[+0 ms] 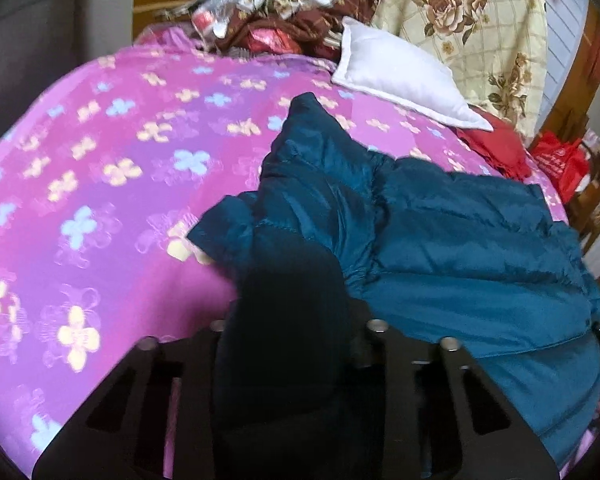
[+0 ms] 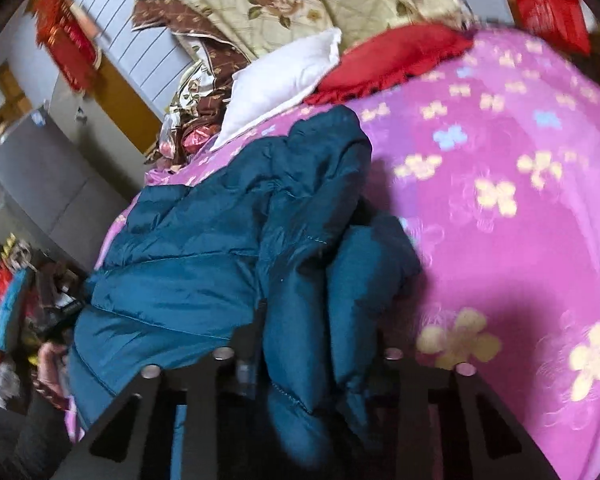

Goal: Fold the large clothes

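1. My left gripper [image 1: 288,344] is clamped on a dark bunch of the teal puffer jacket [image 1: 460,248], jaws nearly together, so that side lifts with me.
2. My right gripper [image 2: 320,344] pinches a padded fold of the jacket's opposite side, jaws just as narrow, keeping the fabric spread between both grips.
3. The rest of the jacket lies bunched on the pink flowered bedspread [image 1: 120,152].
4. Beyond, a white pillow [image 1: 396,80] sits clear of the fold.

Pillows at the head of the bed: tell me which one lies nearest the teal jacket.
The white pillow; its corner nearly reaches the teal jacket, while the red pillow lies behind it.
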`<state>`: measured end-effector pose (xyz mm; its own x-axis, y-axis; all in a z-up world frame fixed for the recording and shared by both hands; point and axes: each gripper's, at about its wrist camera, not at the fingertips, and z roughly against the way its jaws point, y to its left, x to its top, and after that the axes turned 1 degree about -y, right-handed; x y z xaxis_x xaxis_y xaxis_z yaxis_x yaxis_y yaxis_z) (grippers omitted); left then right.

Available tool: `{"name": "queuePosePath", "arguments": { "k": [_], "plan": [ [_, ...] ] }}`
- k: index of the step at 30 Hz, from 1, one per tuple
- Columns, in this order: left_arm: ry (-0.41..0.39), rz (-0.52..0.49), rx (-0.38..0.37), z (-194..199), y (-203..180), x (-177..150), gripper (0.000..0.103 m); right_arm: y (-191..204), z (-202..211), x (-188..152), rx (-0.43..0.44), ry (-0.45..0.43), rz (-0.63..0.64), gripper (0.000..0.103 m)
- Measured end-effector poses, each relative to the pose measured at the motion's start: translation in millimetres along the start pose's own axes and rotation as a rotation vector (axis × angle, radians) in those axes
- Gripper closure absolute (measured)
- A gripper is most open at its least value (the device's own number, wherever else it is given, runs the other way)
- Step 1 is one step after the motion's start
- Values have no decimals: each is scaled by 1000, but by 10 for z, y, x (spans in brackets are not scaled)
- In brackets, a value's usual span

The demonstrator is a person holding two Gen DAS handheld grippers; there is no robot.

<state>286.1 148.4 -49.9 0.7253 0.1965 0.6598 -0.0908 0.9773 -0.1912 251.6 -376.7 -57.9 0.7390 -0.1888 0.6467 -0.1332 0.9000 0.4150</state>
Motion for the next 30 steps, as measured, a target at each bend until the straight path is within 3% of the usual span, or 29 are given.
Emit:
{"name": "queuePosePath", "arguments": {
  "k": [3, 9, 14, 18, 22, 24, 26, 28, 30],
  "plan": [
    [-61, 17, 20, 197, -42, 34, 86, 241, 248, 91, -88, -91, 67, 81],
    [-131, 26, -82, 538, -265, 135, 88, 577, 854, 257, -198, -276, 160, 82],
    [-128, -26, -162, 545, -675, 155, 88, 283, 1126, 270, -277, -320, 133, 82],
    [-83, -120, -132, 242, -953, 66, 85, -198, 1077, 169, -245, -295, 59, 82],
    [-3, -112, -76, -125, -892, -1, 62, -848, 732, 1, -154, -180, -207, 62],
    [5, -74, -101, -121, -811, 15, 61, -1056, 799, -19, -77, -202, -350, 59],
    [-5, -37, -118, -35, -737, 79, 60, -1082, 971, 17, -78, -256, -421, 51],
    [-29, -4, -128, 67, -701, 119, 57, -892, 1263, 85, -125, -374, -406, 47],
    [-98, -3, -92, 246, -726, 137, 56, -538, 1315, 187, -211, -393, -294, 28]
  ]
}}
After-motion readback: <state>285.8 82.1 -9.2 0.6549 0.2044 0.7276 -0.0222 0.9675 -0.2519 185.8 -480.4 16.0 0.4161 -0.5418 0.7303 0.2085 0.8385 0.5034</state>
